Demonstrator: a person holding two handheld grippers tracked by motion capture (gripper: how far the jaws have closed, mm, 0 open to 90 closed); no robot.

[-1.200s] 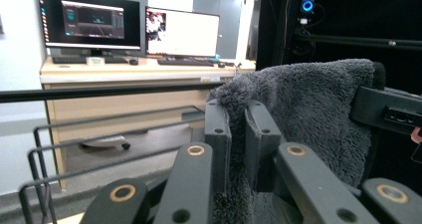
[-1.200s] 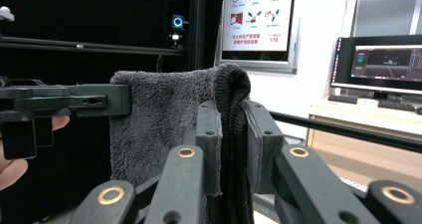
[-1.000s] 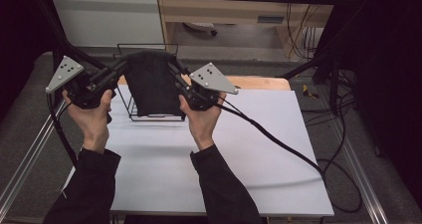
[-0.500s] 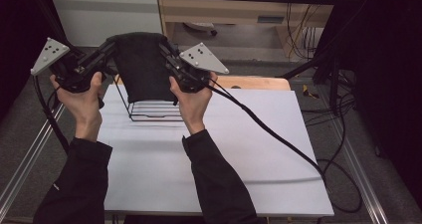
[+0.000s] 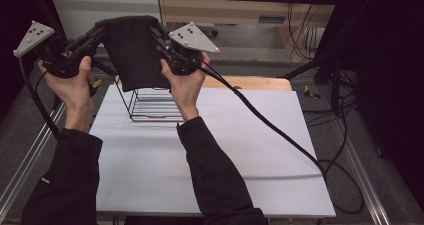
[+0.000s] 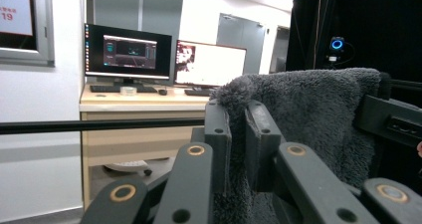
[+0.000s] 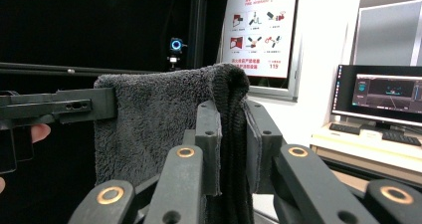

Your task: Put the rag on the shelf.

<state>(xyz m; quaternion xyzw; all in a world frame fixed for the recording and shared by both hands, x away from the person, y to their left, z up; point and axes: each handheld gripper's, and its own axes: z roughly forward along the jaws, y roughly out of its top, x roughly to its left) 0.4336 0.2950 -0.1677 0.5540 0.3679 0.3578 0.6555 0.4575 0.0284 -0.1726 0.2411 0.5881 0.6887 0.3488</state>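
From the high view, a dark grey fleecy towel (image 5: 132, 52) hangs in the air above the far left part of the white table (image 5: 225, 155), stretched between the two tools. The left gripper (image 5: 97, 32) pinches its top left corner and the right gripper (image 5: 156, 31) its top right corner, each carrying a grey three-cornered plate. The person's left hand (image 5: 75, 85) and right hand (image 5: 185, 82), in black sleeves, hold the tools raised. Below the towel's lower edge stands a black wire rack (image 5: 150, 105) on the table, apart from the cloth. A black cable (image 5: 270, 125) trails from the right gripper across the table to its right edge.

In the left gripper view, the left gripper (image 6: 238, 144) has its jaws drawn narrow — clamped on a fold of the dark grey fleecy towel (image 6: 308, 114), which spreads away to the right. Behind, a pale wooden desk (image 6: 134, 109) carries two lit monitors (image 6: 164, 59).

In the right gripper view, the right gripper (image 7: 233, 144) is likewise closed tight on the towel's (image 7: 159, 119) doubled edge — the cloth spreads left to the left gripper (image 7: 115, 103), gripping the far corner. A red-and-white poster (image 7: 261, 30) hangs on the wall behind.
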